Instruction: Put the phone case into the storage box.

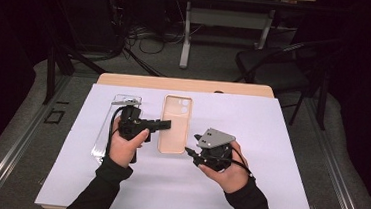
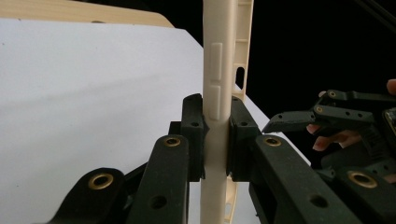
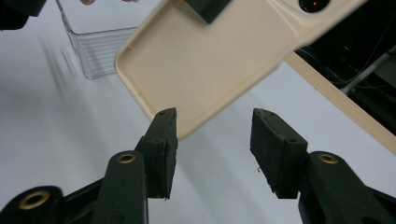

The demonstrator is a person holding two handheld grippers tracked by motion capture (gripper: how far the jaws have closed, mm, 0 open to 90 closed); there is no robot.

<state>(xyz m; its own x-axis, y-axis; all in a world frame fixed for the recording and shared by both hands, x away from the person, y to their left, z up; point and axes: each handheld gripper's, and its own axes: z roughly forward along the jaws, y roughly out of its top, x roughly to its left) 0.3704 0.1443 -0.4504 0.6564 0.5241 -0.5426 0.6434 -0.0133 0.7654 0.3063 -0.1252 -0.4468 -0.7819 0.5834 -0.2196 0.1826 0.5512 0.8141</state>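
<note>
White sheeting [image 1: 269, 156] covers your wooden table [image 1: 125, 79], with a dark room, loose cables and a black chair [image 1: 276, 66] behind it.

At the left of the sheet lies a clear ribbed plastic phone case [image 1: 101, 140], glossy and see-through, partly under your left hand [image 1: 122, 147]. Your left gripper [image 1: 164, 124] points right and is clamped on the long edge of the cream phone case [image 1: 174, 126]; in the left gripper view the black pads [image 2: 194, 135] press flat on both faces of that matte, smooth rim [image 2: 217, 93], just below the moulded side buttons. The cream case is a rounded rectangle with a raised lip and a camera cut-out at its far end, and it sits between your two hands (held edge-up in the left jaws, so it is off the sheet on that side).

Your right gripper [image 1: 188, 150] points left at the case's near corner. Its jaws stand apart, and in the right gripper view the cream corner [image 3: 187, 126] sits just beyond the left pad [image 3: 161, 149], nothing pinched between them.
</note>
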